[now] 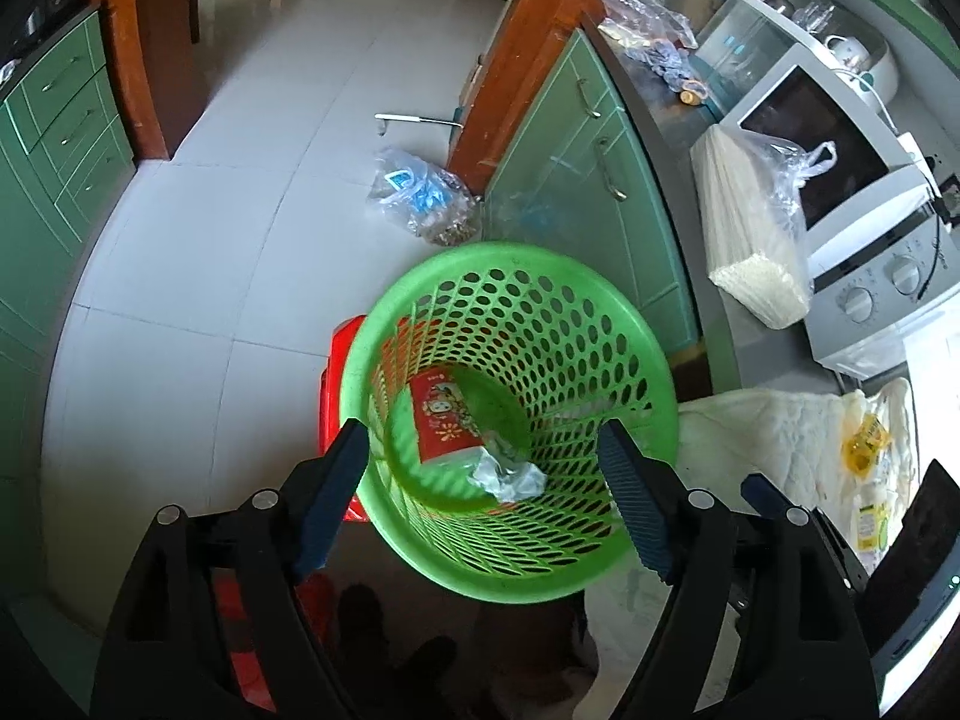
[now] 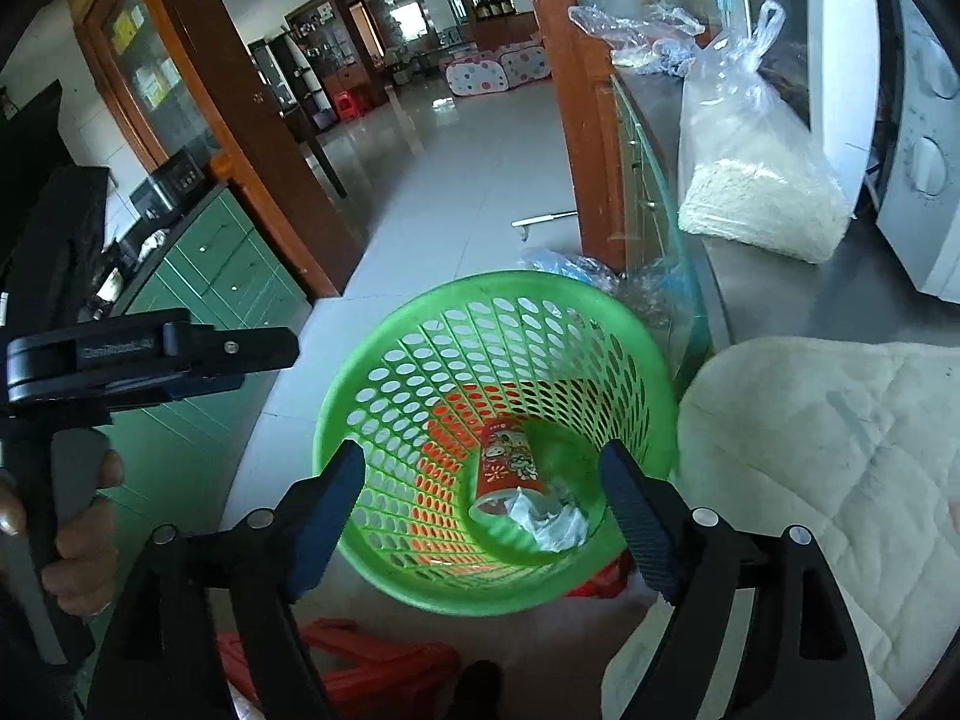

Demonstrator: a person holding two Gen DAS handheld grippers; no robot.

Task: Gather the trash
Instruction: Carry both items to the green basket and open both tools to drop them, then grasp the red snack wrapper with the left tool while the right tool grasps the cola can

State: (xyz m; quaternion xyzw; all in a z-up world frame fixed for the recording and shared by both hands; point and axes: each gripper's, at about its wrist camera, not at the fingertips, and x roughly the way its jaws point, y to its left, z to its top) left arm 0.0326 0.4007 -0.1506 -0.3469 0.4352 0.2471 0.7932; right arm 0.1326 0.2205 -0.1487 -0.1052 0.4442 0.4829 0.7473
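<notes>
Both grippers sit over the green mesh basket (image 1: 510,414), pointing steeply down into it. Left gripper (image 1: 480,468): jaws wide apart, nothing between the pads. Right gripper (image 2: 483,480): same, spread wide and empty.

Trash already in the basket: a red printed cup (image 1: 441,417) lying on its side on the basket floor, mouth toward the near wall, and a crumpled whitish wrapper (image 1: 510,477) just beside that mouth, touching or nearly so. Right wrist view confirms both: cup (image 2: 510,459), wrapper (image 2: 552,519).

Remaining candidates, as I judge it: a yellow wrapper (image 1: 864,435) and a small yellow-green packet (image 1: 870,525) lying on the quilted white cloth (image 1: 780,420) at the counter's near end, just right of the basket rim. They show only in the left wrist view, and can't tell exactly what they are.

Key relation: those pieces lie to the right of the basket, on the right gripper's side, so the right hand is likely nearer. The packet's long axis looks to run roughly away from the camera, so the jaws would close across its short side.

Clear plastic bag (image 1: 420,192) on the floor by the cabinet corner, beyond the basket: could be trash too, well apart from both tools.
</notes>
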